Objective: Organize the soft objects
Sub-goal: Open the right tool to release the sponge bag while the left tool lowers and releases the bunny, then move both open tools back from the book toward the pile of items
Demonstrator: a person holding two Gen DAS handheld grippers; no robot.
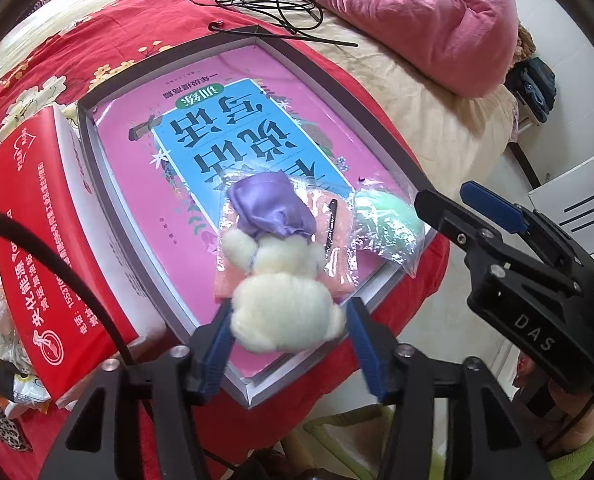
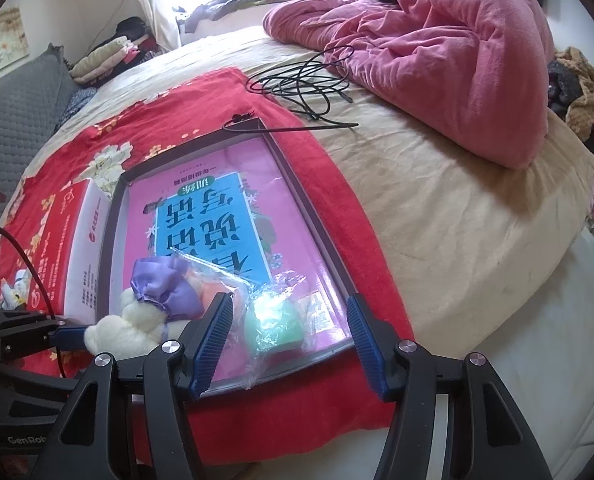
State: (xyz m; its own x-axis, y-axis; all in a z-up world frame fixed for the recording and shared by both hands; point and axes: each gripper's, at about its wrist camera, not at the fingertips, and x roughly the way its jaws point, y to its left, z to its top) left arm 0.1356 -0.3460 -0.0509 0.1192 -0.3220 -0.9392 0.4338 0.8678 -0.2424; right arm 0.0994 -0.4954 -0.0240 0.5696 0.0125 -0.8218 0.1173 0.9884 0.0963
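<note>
Plush toy at the near end of the tray, both claws spread.

My left claw [image 1: 289, 334] stands spread around the cream plush toy [image 1: 285, 312], pads beside it, not visibly squeezing; it lies in the tray [image 1: 93, 184] on the pink book [image 1: 137, 184]. I judge it light and squashy, best pinched across its plump body. My right claw [image 2: 289, 340] hangs spread, empty, above the crinkly, likely slippery bagged green sponge [image 2: 275, 326].
</note>
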